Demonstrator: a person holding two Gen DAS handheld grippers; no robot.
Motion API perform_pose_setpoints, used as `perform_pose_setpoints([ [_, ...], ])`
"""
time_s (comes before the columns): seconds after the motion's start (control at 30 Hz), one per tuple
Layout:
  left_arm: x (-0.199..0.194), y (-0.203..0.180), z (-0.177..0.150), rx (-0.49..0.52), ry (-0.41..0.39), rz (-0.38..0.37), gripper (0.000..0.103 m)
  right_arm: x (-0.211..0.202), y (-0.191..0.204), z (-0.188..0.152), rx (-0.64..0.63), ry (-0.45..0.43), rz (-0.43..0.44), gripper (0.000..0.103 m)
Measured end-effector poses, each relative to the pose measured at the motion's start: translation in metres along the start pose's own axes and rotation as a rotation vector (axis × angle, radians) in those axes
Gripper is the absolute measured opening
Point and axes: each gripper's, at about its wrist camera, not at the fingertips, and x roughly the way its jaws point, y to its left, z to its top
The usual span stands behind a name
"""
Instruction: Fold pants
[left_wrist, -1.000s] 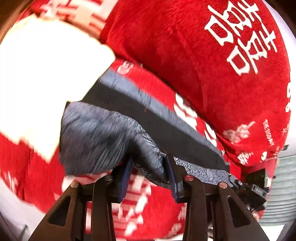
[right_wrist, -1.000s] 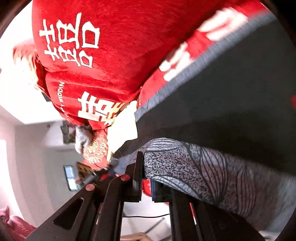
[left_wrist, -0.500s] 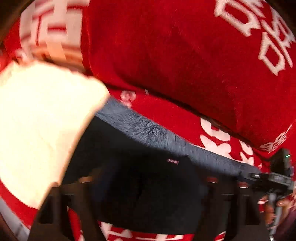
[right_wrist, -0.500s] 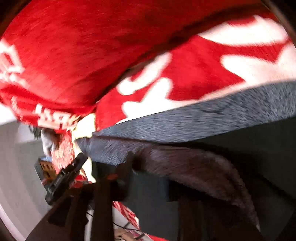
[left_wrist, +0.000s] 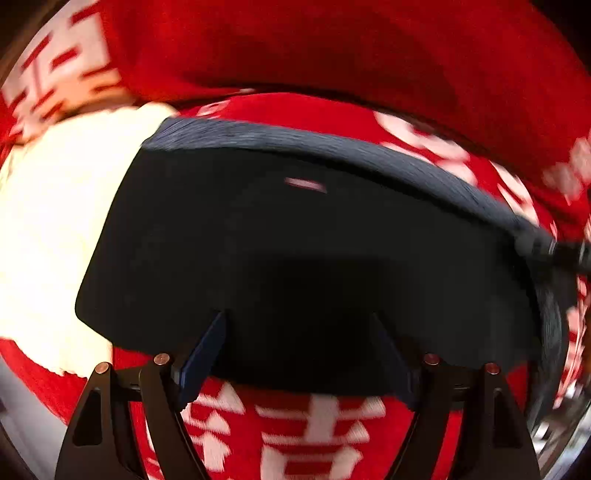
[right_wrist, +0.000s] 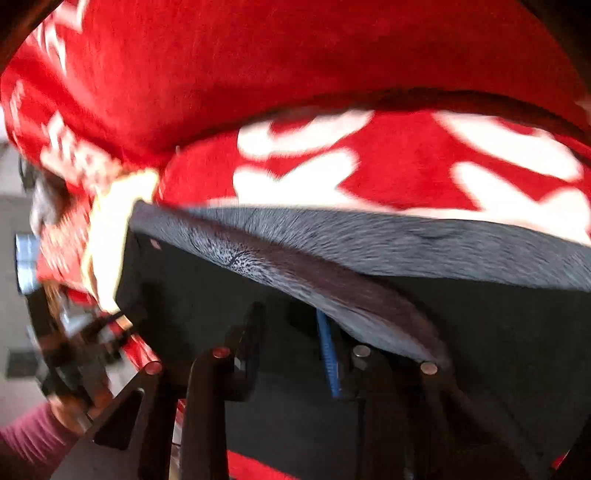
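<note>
The pants (left_wrist: 295, 251) lie as a dark folded slab on the red bedding, with a grey patterned waistband edge (left_wrist: 332, 147) along the far side. My left gripper (left_wrist: 299, 354) is open, its jaws wide apart over the near edge of the pants, holding nothing. In the right wrist view the pants (right_wrist: 480, 332) show black with a grey patterned flap (right_wrist: 332, 280) draped across. My right gripper (right_wrist: 291, 347) is open over the black cloth, and the flap hangs beside its right finger (right_wrist: 328, 354).
A red blanket with white characters (left_wrist: 310, 435) covers the surface. A large red pillow (left_wrist: 332, 48) lies just beyond the pants. A white patch of bedding (left_wrist: 48, 221) is at the left. Room floor and clutter (right_wrist: 29, 258) show at far left.
Both grippers were shut on the grey patterned cloth a second ago. They have carried it forward over the pants and opened; the cloth now lies down on the pile.
</note>
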Motion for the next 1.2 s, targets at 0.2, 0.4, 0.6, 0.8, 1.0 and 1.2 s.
perform_pose_setpoints([
  [0.2,-0.021,-0.060,-0.012,0.101,0.053,-0.049,0.080,-0.090,-0.060,-0.054,0.169,-0.142,0.043,0.048],
  [0.4,-0.024,-0.149,-0.018,0.211,0.085,-0.145,0.080,-0.138,-0.144,-0.147,0.401,-0.163,0.018,0.048],
  [0.6,-0.026,-0.231,-0.035,0.373,0.111,-0.206,0.080,-0.165,-0.184,-0.244,0.580,-0.180,-0.027,0.048],
  [0.8,-0.012,-0.265,-0.049,0.435,0.137,-0.257,0.080,-0.168,-0.201,-0.335,0.713,-0.216,-0.082,0.048],
  [1.0,0.015,-0.285,-0.055,0.371,0.166,-0.339,0.080,-0.154,-0.220,-0.402,0.847,-0.294,-0.013,0.048],
  [1.2,0.019,-0.305,-0.070,0.434,0.153,-0.331,0.080,-0.131,-0.219,-0.410,0.818,-0.331,0.069,0.048],
])
